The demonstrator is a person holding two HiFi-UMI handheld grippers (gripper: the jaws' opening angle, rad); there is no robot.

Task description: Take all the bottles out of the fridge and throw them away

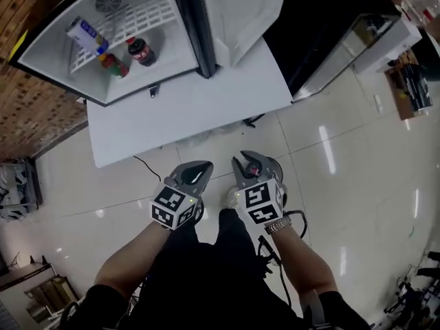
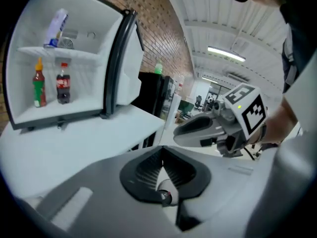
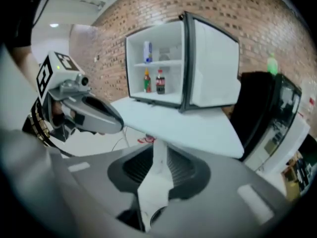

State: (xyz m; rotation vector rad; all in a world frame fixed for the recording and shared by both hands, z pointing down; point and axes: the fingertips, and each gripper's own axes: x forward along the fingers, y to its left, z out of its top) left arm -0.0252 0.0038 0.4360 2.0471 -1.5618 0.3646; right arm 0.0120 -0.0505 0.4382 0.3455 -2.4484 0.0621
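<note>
The cola bottle (image 1: 141,51) and the red sauce bottle (image 1: 114,64) stand inside the open fridge (image 1: 137,5) on the counter (image 1: 192,108); left hand-held gripper (image 2: 161,155) is clenched, right hand-held gripper (image 3: 159,150) slightly released, both holding nothing

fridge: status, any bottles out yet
Left gripper shut, right gripper slightly open, both empty. Cola bottle, sauce bottle, white bottle all in open fridge. Nothing in the way.
</note>
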